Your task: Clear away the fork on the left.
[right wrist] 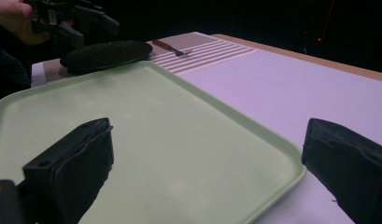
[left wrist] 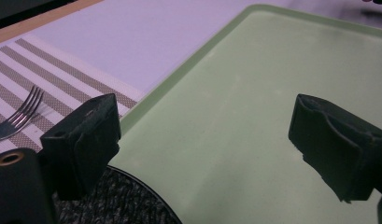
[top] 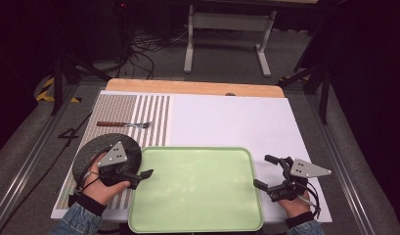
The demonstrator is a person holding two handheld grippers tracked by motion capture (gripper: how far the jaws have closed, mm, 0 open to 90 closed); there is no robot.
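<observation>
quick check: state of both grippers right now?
Left gripper: open, holding nothing, over the dark plate at the green tray's left edge.
Right gripper: open, holding nothing, at the tray's right edge.

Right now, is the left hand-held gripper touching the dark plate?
Apart. The left gripper view shows the left hand-held gripper with open jaws above the dark plate and green tray, gripping nothing.

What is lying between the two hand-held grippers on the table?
In the high view, the green tray lies between the left hand-held gripper and the right hand-held gripper; its surface is bare.
</observation>
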